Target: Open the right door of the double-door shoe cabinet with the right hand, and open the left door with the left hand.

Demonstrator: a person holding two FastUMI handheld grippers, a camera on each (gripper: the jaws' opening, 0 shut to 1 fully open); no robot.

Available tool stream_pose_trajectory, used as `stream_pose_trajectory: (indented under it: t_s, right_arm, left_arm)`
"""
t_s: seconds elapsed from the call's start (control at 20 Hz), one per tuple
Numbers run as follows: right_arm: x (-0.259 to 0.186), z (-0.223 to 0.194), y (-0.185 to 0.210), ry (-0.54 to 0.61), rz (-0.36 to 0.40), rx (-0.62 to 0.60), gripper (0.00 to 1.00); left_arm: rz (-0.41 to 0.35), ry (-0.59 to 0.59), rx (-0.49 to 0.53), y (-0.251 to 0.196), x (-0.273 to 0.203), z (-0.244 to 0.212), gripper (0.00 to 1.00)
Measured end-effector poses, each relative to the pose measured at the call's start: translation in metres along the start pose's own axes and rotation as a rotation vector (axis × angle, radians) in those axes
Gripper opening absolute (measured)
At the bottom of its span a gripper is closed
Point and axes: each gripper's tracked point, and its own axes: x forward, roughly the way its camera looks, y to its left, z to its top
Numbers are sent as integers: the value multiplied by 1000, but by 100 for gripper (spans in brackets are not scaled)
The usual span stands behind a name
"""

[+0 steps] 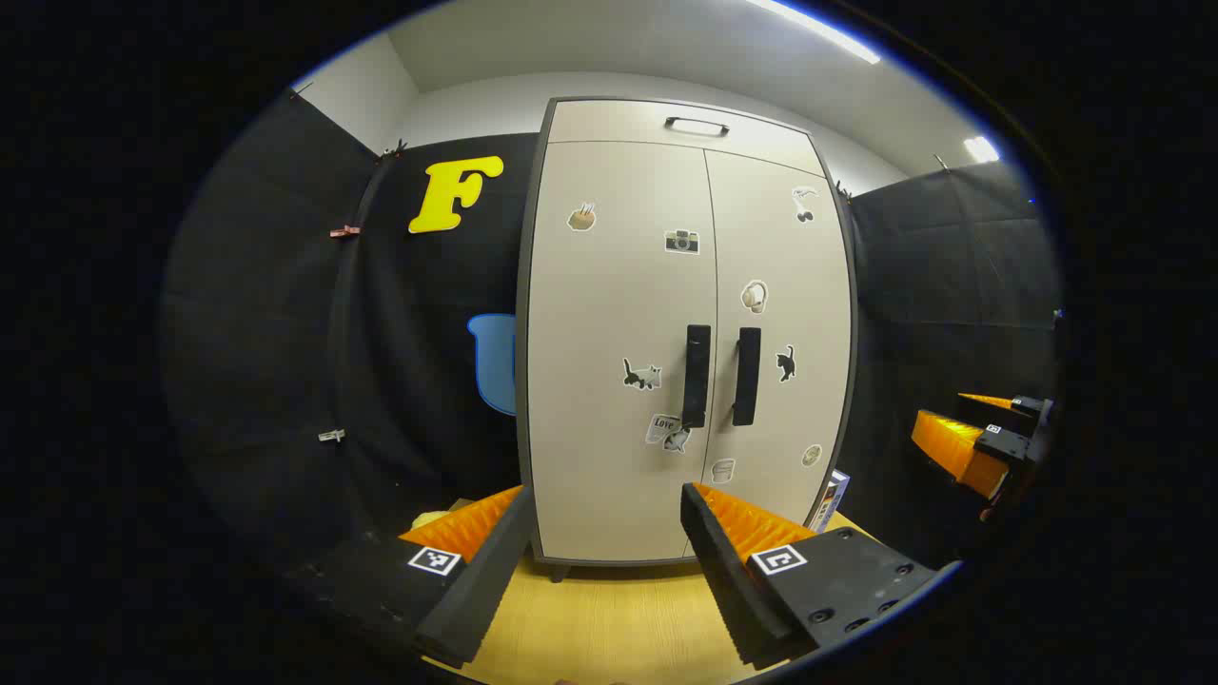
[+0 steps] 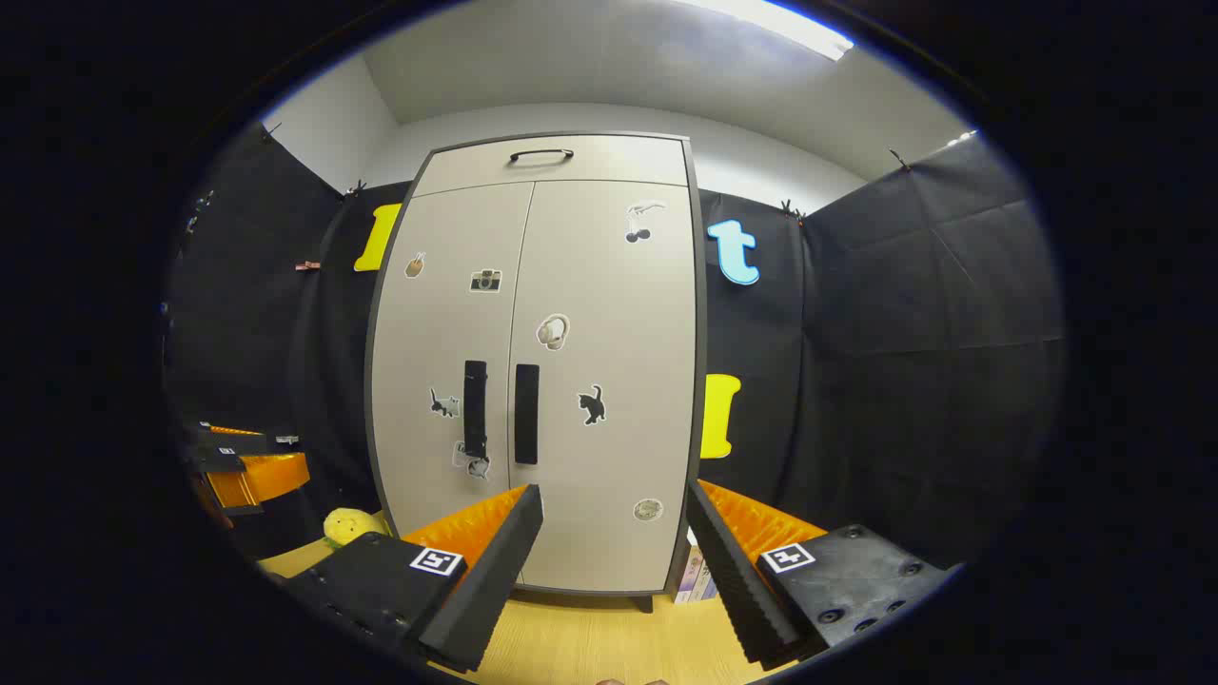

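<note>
**Both doors shut, both tongs standing off**

While both doors of the shoe cabinet (image 2: 533,381) stood shut, the right tongs (image 2: 614,561) hung with fingers spread wide apart and nothing between them, well short of the cabinet front. Seen from the right gripper view, the right door handle (image 2: 526,414) lay ahead, up and somewhat left of the gap between the fingers; it was a slim dark bar with its long axis upright, just beside the seam between the doors. The right door (image 2: 609,381) filled the space straight ahead of those tongs, so I judged the right hand better placed for it.

The left tongs (image 1: 604,561) were likewise parted and empty, also back from the cabinet. In the left gripper view the left door handle (image 1: 697,376) stood ahead, up and to the right of the gap, upright too and parallel to its twin, the two bars close together either side of the seam. The left door (image 1: 618,352) faced those tongs squarely.

Each finger showed a ribbed inner pad. The doors were flat, smooth, pale panels with a matt finish and a dark frame, dotted with small stickers. A narrow panel with a dark curved pull (image 1: 697,126) ran across the top. The cabinet stood on short feet on a light wood-grain bench (image 2: 590,647).
</note>
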Motion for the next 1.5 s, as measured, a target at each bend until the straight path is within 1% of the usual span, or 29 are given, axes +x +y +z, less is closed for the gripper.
stream_pose_trajectory:
  t_s: [0.25, 0.45, 0.65, 0.7, 0.75, 0.85, 1.1, 1.25, 1.35, 1.5]
  right_arm:
    - [2, -11, 5, 45, 13, 10, 98]
    - [3, -12, 8, 59, 11, 35, 98]
    - [7, -18, 11, 79, 17, 20, 98]
    - [9, -21, 11, 85, 27, 12, 100]
    - [12, -25, 12, 92, 38, 5, 98]
    - [20, -30, 10, 105, 54, 8, 98]
    - [48, -41, -6, 122, 110, 40, 98]
    - [61, -42, -12, 122, 144, 24, 98]
    - [63, -44, -13, 133, 140, -10, 98]
    - [67, -34, 0, 131, 144, 12, 98]
  left_arm:
    - [5, 14, 18, 2, 0, -4, 95]
    - [-5, 26, 16, 1, 0, -8, 95]
    - [-5, 34, 18, 1, 4, -12, 95]
    - [0, 35, 17, 2, 5, -13, 95]
    - [7, 35, 17, 2, 7, -15, 95]
    - [20, 41, 15, -1, 11, -18, 95]
    - [96, 59, -1, -15, 19, -24, 95]
    - [128, 66, -5, -23, 24, -25, 95]
    - [130, 63, -3, -26, 27, -21, 95]
    - [124, 51, 2, -24, 34, -14, 95]
